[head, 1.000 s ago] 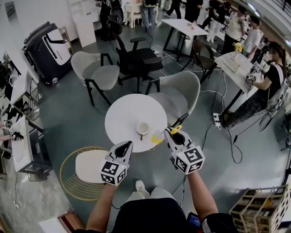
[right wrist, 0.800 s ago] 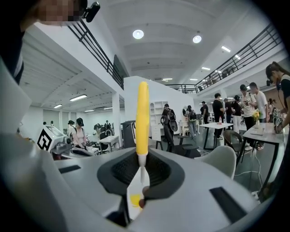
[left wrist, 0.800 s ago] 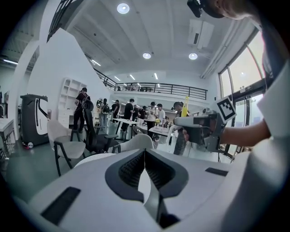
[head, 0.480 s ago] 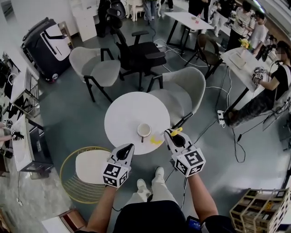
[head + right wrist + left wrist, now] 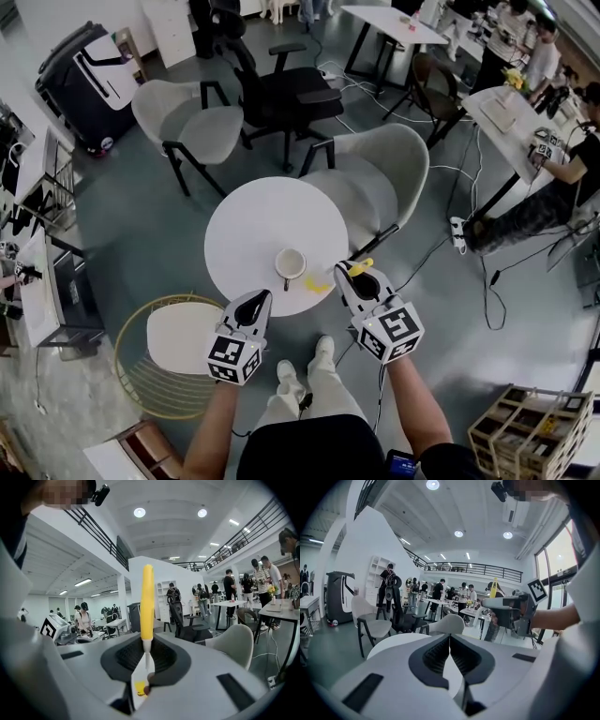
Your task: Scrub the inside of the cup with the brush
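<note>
While the cup [image 5: 292,263] is sitting on the table [image 5: 251,223], we are gripping the yellow brush [image 5: 147,602] in the right gripper [image 5: 357,274], holding the left gripper [image 5: 254,304] closed, empty.

The brush [image 5: 147,602] is yellow, the cup [image 5: 291,263] and table [image 5: 251,228] white

We cannot make out cup [image 5: 291,263] interior, too small; brush [image 5: 147,603] lower end mostly hidden between right gripper [image 5: 146,651] jaws.
</note>
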A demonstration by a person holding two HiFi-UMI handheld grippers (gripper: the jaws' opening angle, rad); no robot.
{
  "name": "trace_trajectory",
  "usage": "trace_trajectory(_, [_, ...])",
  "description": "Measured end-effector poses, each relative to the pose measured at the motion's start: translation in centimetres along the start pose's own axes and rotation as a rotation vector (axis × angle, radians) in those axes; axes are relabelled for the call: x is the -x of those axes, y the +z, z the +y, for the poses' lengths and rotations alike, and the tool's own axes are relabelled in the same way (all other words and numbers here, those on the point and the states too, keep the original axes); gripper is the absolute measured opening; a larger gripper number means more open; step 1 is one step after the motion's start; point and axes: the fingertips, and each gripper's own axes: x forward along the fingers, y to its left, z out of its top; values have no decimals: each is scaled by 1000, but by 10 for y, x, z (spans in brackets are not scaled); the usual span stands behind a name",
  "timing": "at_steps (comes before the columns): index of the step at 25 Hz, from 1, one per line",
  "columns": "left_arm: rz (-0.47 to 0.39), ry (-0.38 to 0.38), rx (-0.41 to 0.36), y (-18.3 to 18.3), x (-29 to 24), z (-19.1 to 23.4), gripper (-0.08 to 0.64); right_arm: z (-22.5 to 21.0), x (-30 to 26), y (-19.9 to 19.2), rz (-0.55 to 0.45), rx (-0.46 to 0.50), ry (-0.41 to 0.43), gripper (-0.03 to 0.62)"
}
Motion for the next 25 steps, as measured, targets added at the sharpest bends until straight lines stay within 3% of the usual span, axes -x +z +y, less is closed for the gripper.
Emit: trace_trajectory(25, [46,88,49,-62,-32,20,17,-30,-31,-25,-29,-3,28,48])
